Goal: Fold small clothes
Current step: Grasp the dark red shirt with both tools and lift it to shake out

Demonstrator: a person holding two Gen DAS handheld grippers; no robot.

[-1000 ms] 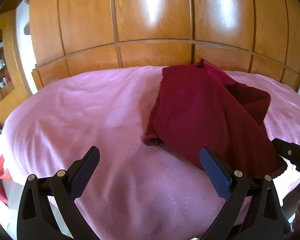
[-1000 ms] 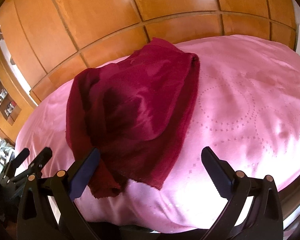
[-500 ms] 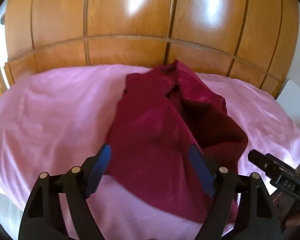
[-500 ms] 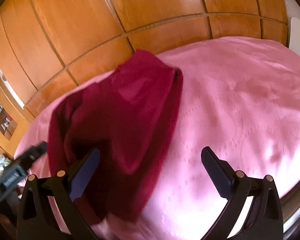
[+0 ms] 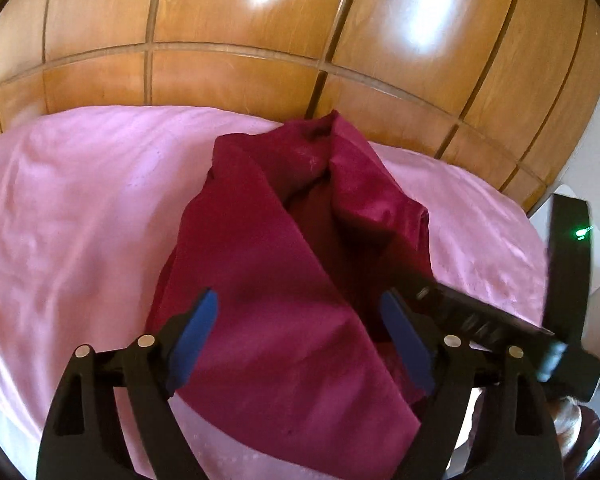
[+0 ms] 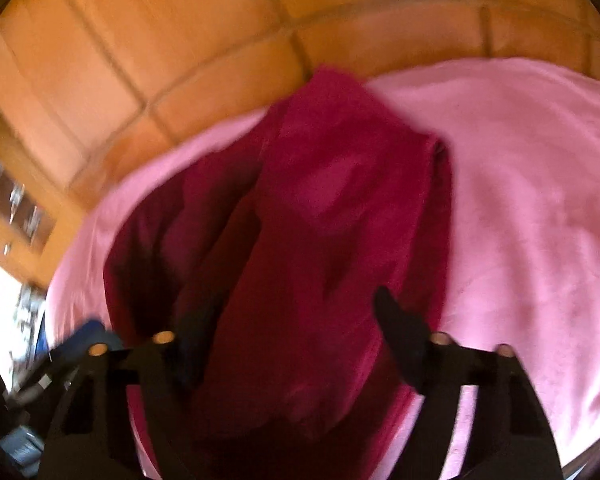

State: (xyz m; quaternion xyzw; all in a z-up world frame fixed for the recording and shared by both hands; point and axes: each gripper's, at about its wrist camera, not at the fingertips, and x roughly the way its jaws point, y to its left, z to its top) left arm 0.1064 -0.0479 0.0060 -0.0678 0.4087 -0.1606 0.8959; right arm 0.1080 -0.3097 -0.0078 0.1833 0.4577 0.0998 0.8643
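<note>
In the left wrist view, the left hand-held gripper is spread wide, its blue pads on either side of a dark red cloth that lies rumpled on a pink bed, grasping nothing. The right hand-held gripper reaches in from the right over the cloth's near edge. Wooden panels stand behind the bed. The right wrist view is blurred: the right hand-held gripper is spread above the cloth, which runs from the bed's far edge toward the camera; the fingers appear not to pinch it.
</note>
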